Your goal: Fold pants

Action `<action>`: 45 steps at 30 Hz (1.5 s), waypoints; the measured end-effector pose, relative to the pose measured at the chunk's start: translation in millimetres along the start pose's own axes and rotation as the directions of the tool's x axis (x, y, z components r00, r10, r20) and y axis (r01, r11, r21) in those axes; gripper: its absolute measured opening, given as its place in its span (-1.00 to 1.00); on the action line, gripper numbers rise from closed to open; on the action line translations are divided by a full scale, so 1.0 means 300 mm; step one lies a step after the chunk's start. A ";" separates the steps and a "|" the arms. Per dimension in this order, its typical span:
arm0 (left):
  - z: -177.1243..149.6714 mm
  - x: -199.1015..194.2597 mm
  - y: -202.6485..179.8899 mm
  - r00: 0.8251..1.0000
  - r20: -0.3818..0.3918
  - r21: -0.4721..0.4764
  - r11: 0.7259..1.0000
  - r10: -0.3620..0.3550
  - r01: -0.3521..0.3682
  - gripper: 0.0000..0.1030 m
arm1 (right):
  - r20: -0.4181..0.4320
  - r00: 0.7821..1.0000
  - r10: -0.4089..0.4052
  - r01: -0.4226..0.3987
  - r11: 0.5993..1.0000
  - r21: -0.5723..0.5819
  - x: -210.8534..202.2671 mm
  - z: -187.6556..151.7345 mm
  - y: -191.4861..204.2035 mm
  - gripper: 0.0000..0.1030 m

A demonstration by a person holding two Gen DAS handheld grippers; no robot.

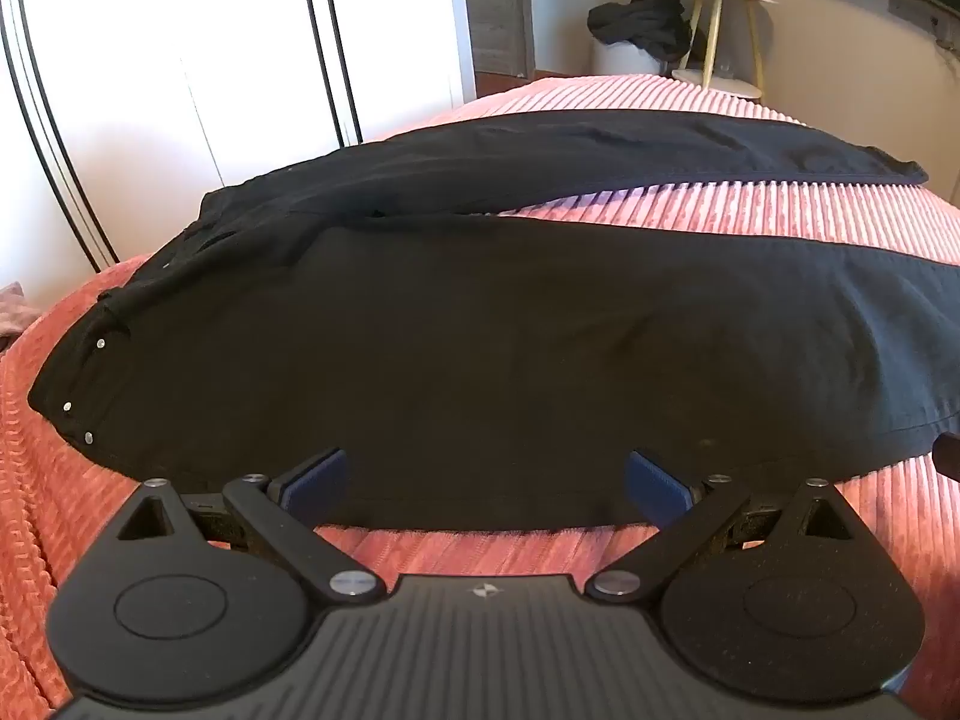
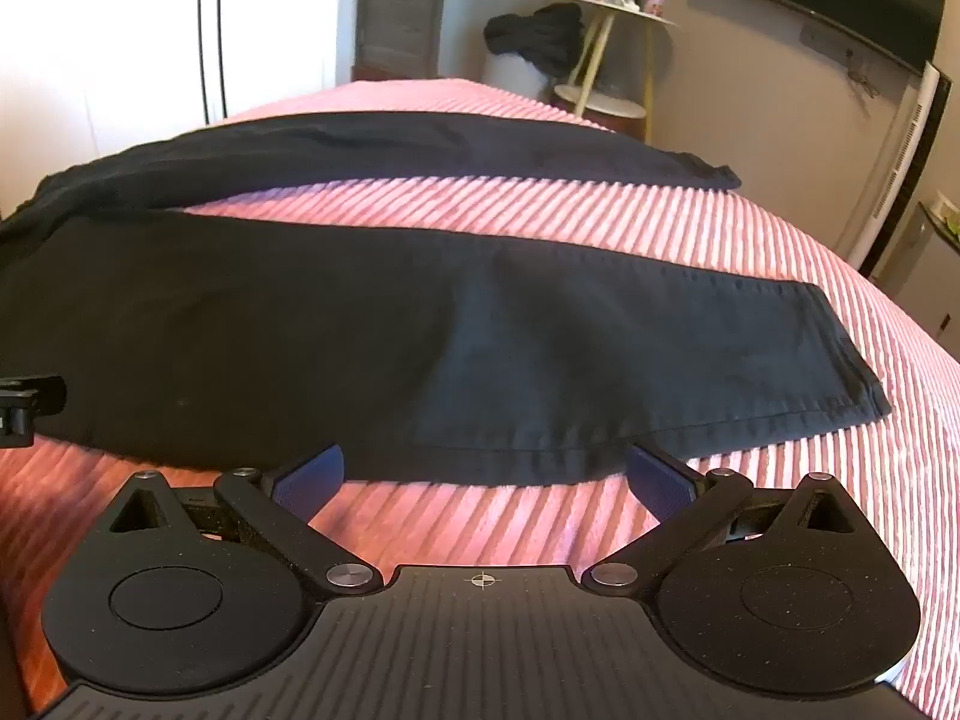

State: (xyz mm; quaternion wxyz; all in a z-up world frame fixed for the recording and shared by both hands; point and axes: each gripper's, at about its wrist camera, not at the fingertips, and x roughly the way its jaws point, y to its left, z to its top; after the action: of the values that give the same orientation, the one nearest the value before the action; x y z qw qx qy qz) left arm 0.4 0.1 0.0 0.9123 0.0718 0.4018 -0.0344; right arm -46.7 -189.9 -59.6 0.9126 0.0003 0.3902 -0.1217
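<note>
Black pants (image 1: pixel 480 348) lie spread flat on a pink ribbed bedspread (image 1: pixel 750 210), waistband with silver rivets at the left, the two legs running right and splayed apart. My left gripper (image 1: pixel 486 480) is open, its blue pads at the near edge of the upper leg, holding nothing. My right gripper (image 2: pixel 486 474) is open just before the near edge of the near leg (image 2: pixel 540 360), close to its hem (image 2: pixel 852 348). The far leg (image 2: pixel 420 150) lies beyond a strip of bedspread (image 2: pixel 480 204). Part of the left gripper shows at the left edge of the right wrist view (image 2: pixel 30 402).
Behind the bed stand a small round side table (image 2: pixel 624 6) with cans, a white stool with dark clothes heaped on it (image 2: pixel 534 42), a wall television (image 2: pixel 840 0) and white wardrobe doors (image 1: pixel 180 60). A white standing appliance (image 2: pixel 900 162) is at the right.
</note>
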 end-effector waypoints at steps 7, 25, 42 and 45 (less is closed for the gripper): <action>-0.013 -0.004 -0.002 1.000 0.003 0.008 1.000 -0.001 0.001 0.92 | 0.001 1.000 -0.001 0.001 1.000 0.001 -0.007 0.006 0.005 1.00; -0.007 0.017 0.002 1.000 -0.009 -0.017 1.000 -0.007 0.007 0.92 | 0.003 1.000 -0.006 0.006 1.000 0.015 0.002 -0.004 -0.011 1.00; -0.017 0.016 0.000 1.000 -0.015 -0.033 0.999 -0.015 0.015 0.92 | 0.006 1.000 -0.007 0.007 0.999 0.035 -0.003 -0.001 -0.015 1.00; -0.015 0.017 0.001 1.000 -0.018 -0.035 0.999 -0.017 0.016 0.92 | 0.007 1.000 -0.006 0.005 0.999 0.039 -0.006 -0.001 -0.017 1.00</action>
State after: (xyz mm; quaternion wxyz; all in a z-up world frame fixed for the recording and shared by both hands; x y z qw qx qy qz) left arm 0.5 1.1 -6.7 0.9094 0.0528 0.4110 -0.0342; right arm -49.2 -194.3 -58.0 0.9135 0.0167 0.3844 -0.1319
